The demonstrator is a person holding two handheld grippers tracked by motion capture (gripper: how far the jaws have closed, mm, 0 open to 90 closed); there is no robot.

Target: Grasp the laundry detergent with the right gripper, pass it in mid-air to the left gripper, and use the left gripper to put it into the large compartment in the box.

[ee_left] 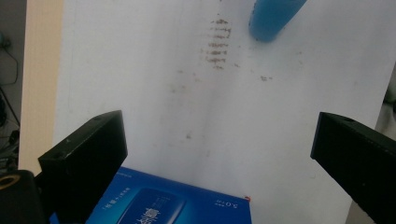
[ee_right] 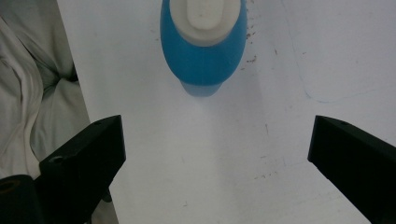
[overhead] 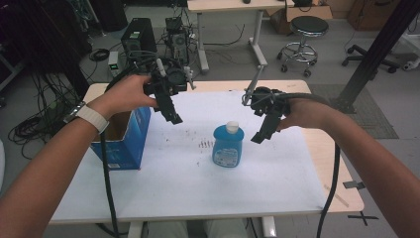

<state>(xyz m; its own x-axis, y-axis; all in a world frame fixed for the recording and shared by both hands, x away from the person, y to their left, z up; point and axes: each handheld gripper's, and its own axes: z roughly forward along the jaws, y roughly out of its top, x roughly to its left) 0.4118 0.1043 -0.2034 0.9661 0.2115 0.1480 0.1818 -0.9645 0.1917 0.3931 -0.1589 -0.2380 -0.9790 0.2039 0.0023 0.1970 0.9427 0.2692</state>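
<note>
Forearms enter the high view from its bottom edge, each hand carrying a black two-jaw gripper above a white sheet [overhead: 198, 178] that covers most of a light wooden table [overhead: 324, 158]. Left gripper [overhead: 173, 118]: held over the table's left part, beside an open blue carton [overhead: 124, 141] that stands upright near the sheet's left edge; a pale watch strap [overhead: 92, 118] circles that wrist. In the left gripper view the jaws stand wide apart with nothing between them; the printed blue top of the carton [ee_left: 173, 205] lies just below them, and the rounded base of a blue bottle [ee_left: 273, 18] shows at the upper edge, past a patch of brown smudges [ee_left: 218, 44] on the sheet. Right gripper [overhead: 258, 136]: held just right of the blue bottle [overhead: 228, 146] and apart from it, jaws angled down toward the sheet. In the right gripper view these jaws are likewise spread wide and grip nothing; the bottle [ee_right: 203, 51] is seen from above, its white cap [ee_right: 204, 16] toward the top edge. Blue bottle: upright near the middle of the sheet, between the two grippers, touched by neither, well clear of the carton. Behind the table: a computer tower [overhead: 138, 37] with tangled cables on the floor, and a round stool [overhead: 304, 39].
</note>
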